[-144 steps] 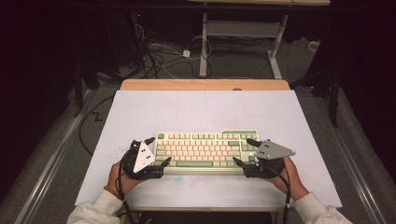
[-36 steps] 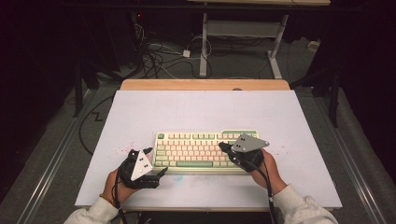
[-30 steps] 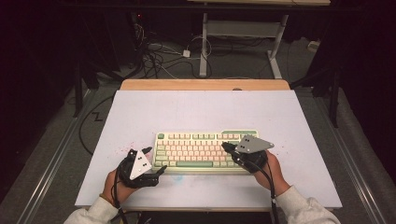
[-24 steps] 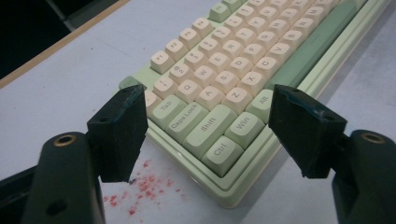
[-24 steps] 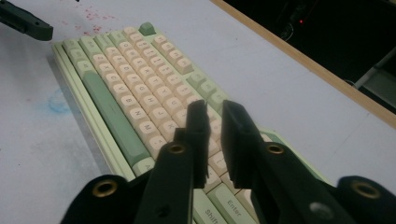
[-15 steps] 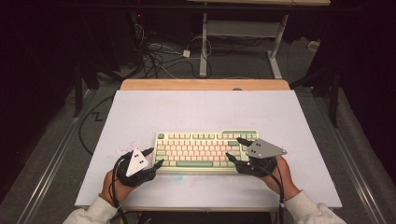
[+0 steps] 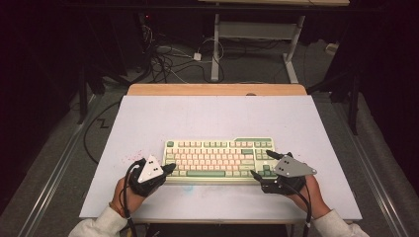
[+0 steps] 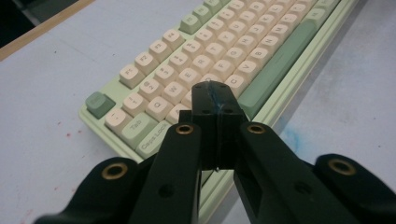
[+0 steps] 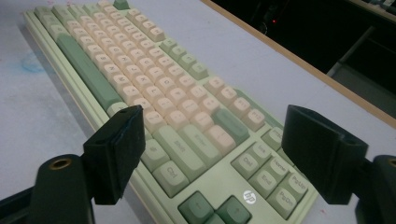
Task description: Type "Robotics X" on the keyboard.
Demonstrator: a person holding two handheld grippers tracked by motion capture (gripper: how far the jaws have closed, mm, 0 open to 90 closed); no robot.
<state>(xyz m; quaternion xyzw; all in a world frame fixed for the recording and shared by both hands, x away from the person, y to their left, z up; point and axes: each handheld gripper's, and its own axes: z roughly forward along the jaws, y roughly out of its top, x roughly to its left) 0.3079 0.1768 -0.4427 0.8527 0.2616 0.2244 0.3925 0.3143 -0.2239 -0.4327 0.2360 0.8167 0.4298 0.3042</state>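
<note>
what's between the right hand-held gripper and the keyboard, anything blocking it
Nothing visible. The right hand-held gripper sits open at the keyboard's right end, its jaws spread with only keys showing between them. The table beside that end is bare. The left hand-held gripper is at the opposite end.

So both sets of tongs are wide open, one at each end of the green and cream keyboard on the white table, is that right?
Not quite. The left tongs are shut, jaws pressed together over the keyboard's left end, as the left gripper view shows. The right tongs are open at its right end, and it does lie on the white table.
</note>
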